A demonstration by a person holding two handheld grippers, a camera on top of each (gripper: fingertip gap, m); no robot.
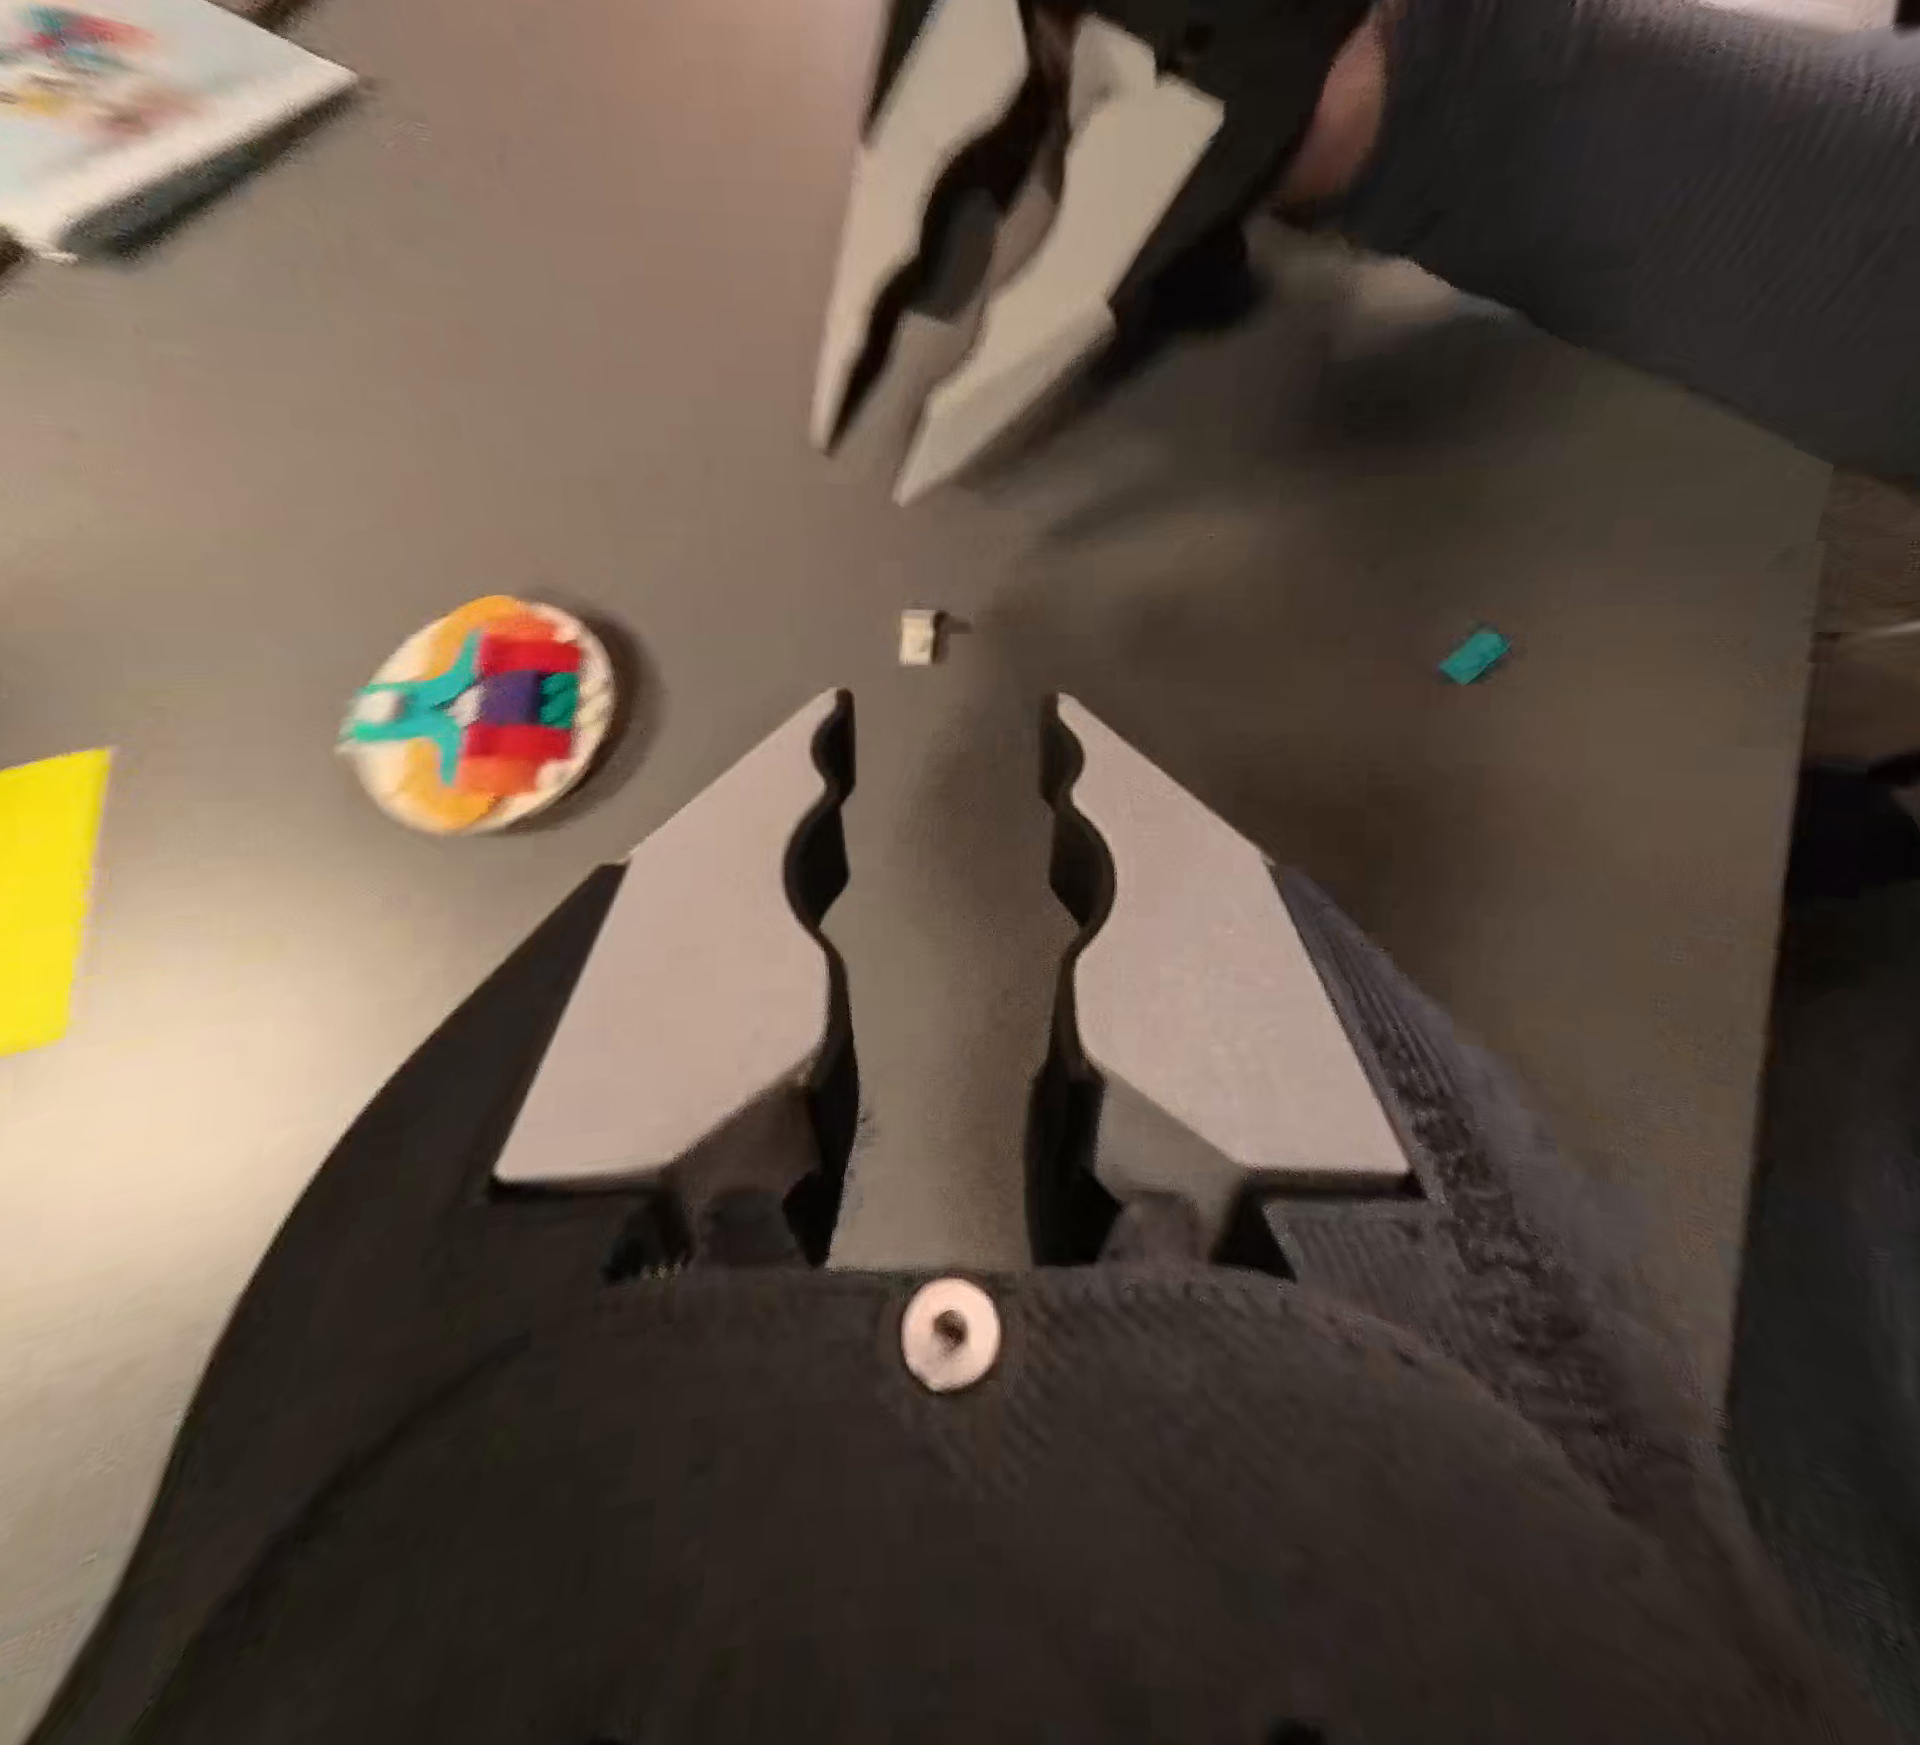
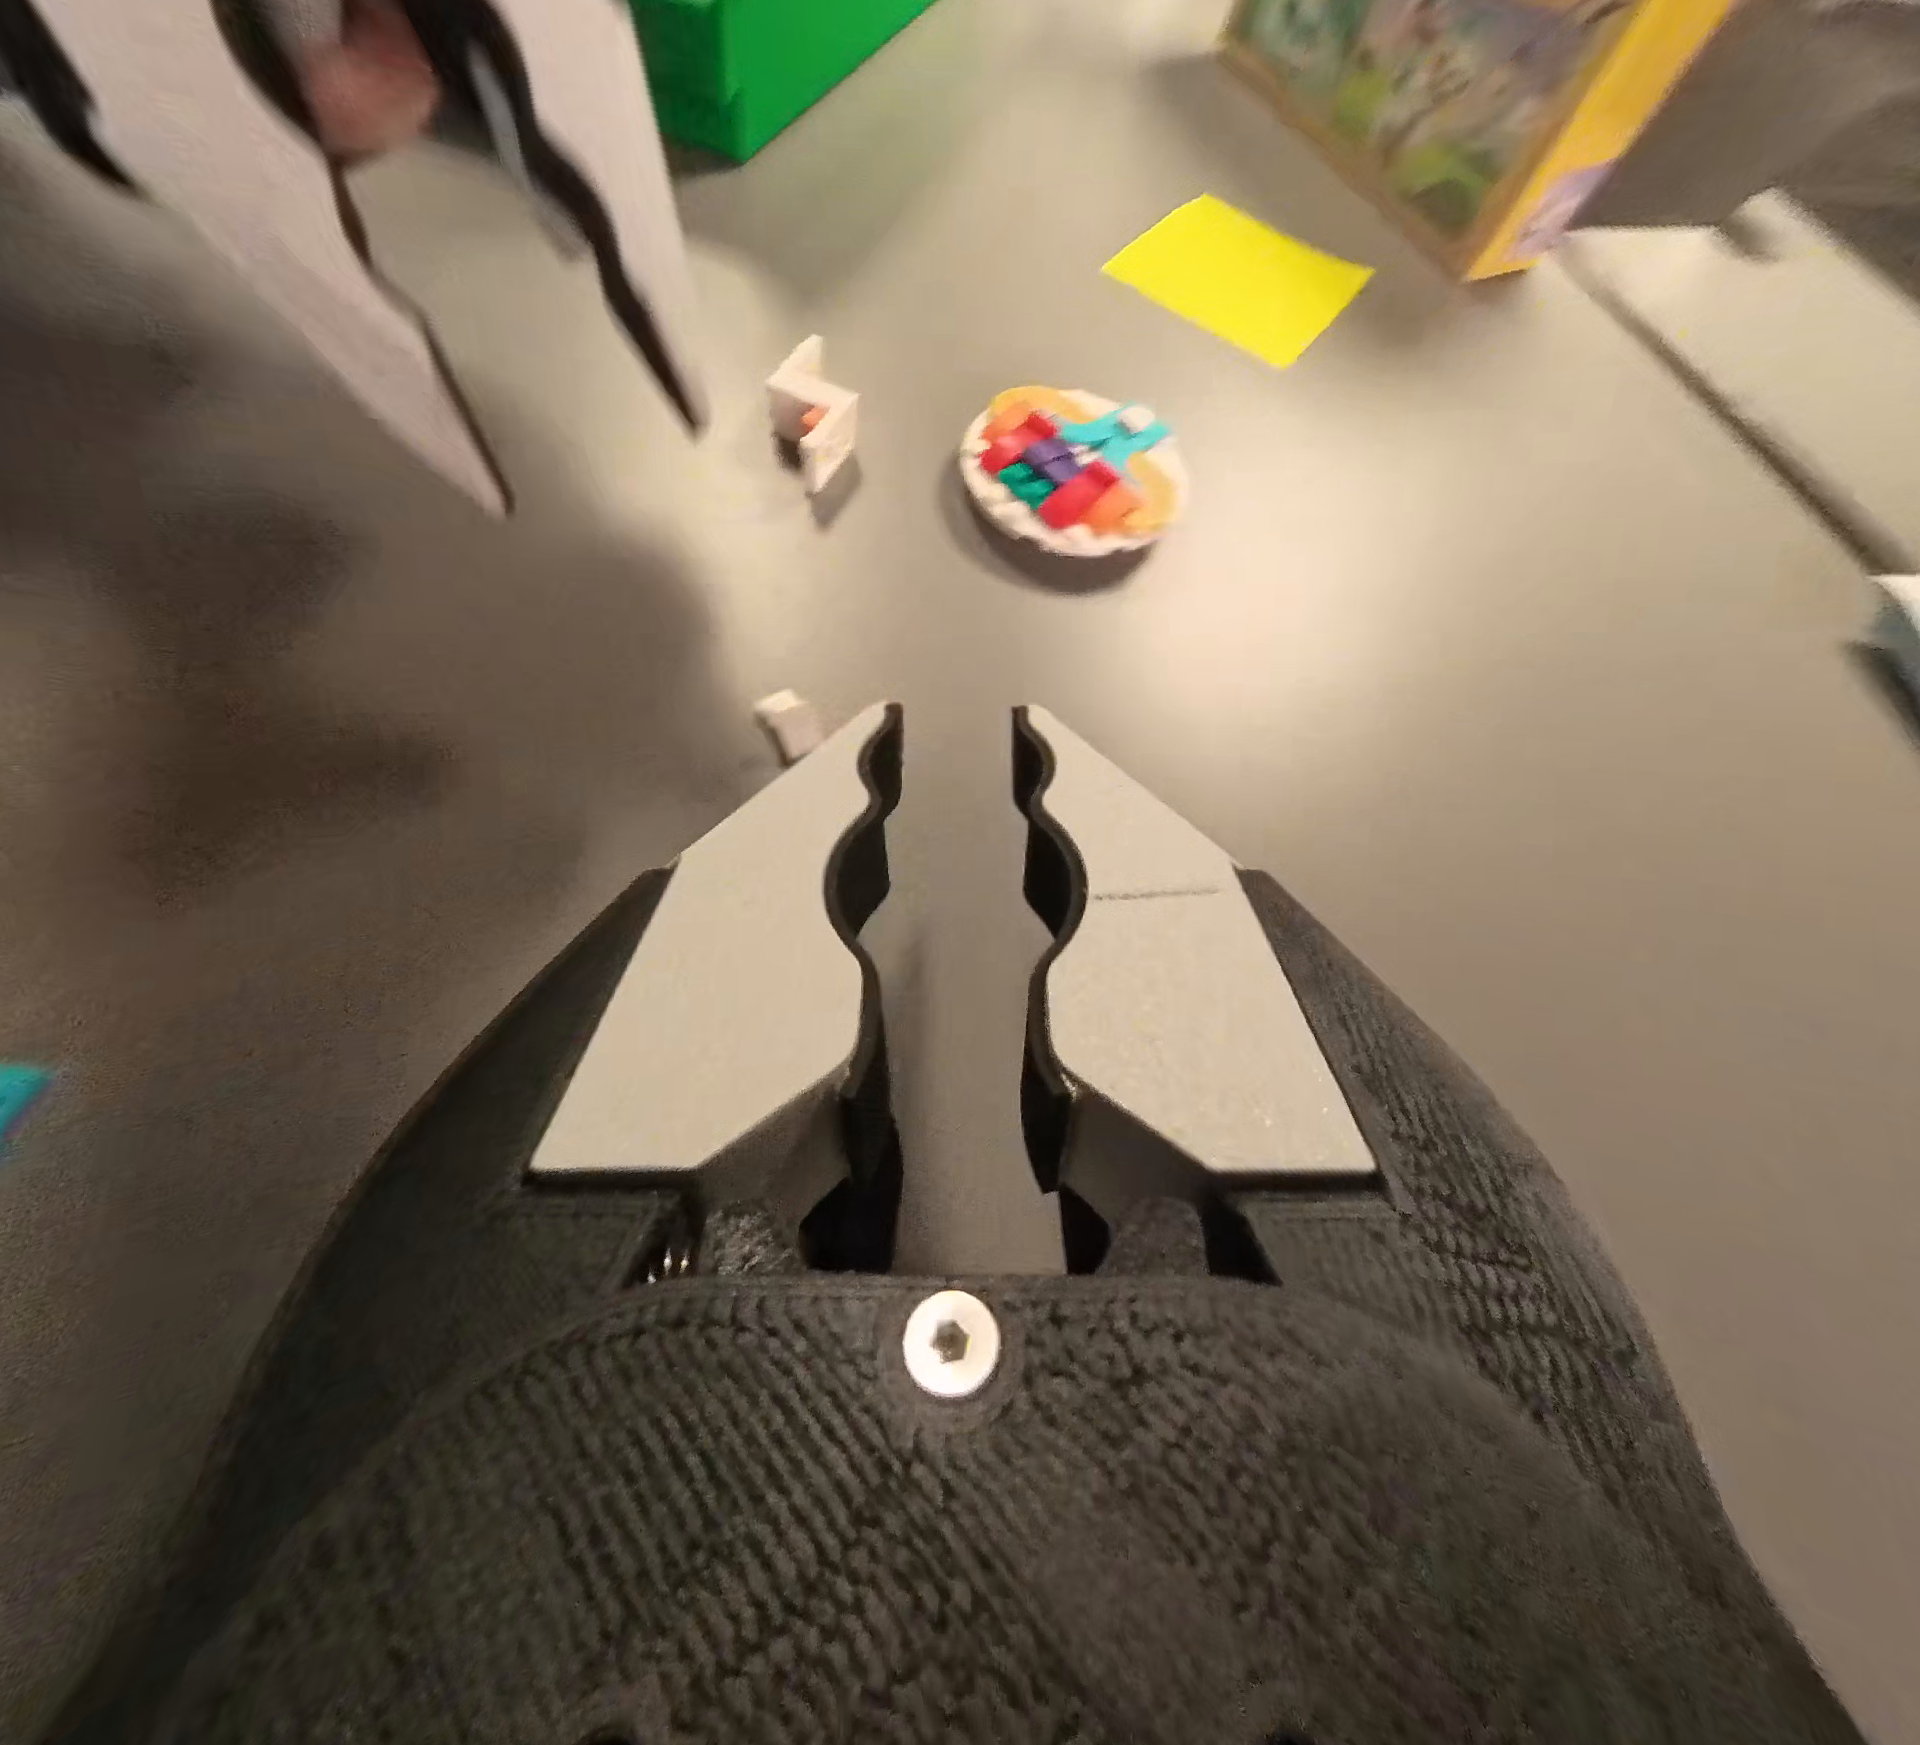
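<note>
While both grippers are held above a grey table, a small white brick is seen lying just ahead of their tips.

Spread apart with nothing between the fingers, the left gripper is pointed at the brick; the right gripper is likewise parted and empty, the brick just beside its left fingertip. A round plate of coloured bricks is set nearby, a yellow sheet farther off.

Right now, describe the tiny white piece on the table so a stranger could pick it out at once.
On the grey table, find the round plate of coloured bricks. Beside it, just ahead of the left gripper, lies the tiny white piece. It is plain white and alone; the other loose piece is teal, farther off.
</note>
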